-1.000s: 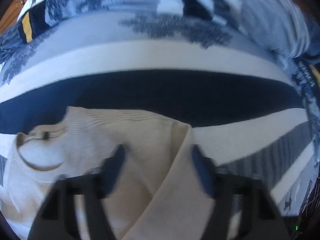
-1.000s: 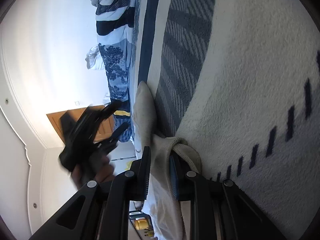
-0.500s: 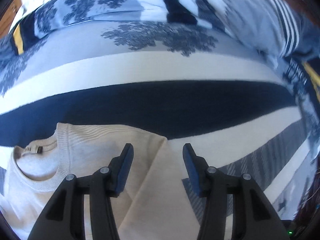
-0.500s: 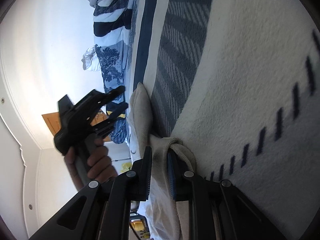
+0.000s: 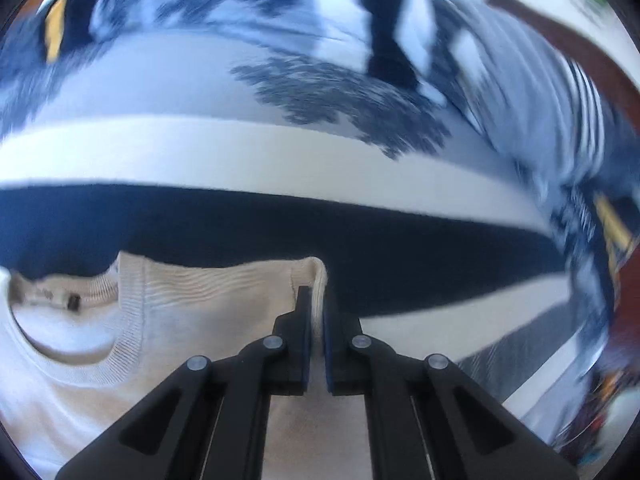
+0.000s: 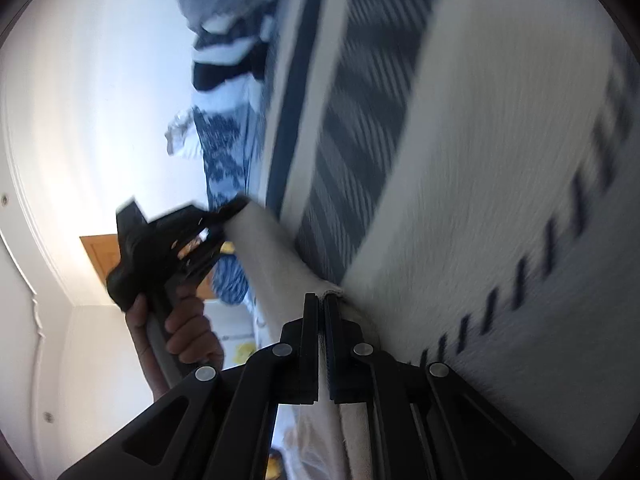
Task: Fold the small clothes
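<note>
A cream sweater [image 5: 208, 300] with a ribbed neckline lies on the striped bedspread [image 5: 280, 224]. My left gripper [image 5: 316, 300] is shut on the sweater's folded shoulder edge. In the right wrist view the sweater [image 6: 272, 264] stretches as a taut cream band between the two grippers. My right gripper [image 6: 321, 300] is shut on its other end, near the ribbed cuff or hem. The left gripper [image 6: 228, 212] shows there too, held by a hand and pinching the far end of the cloth.
The bedspread [image 6: 480, 160] has navy, white and grey stripes. Patterned blue pillows [image 5: 320, 80] and bedding are heaped at the back. A brown headboard [image 5: 560, 40] is at far right. A wooden door [image 6: 100, 248] and white wall lie beyond the bed.
My left gripper has closed from open onto the sweater's shoulder edge. The sweater edge has lifted off the bed and pulled taut between the two grippers. My right gripper stays shut on it.
</note>
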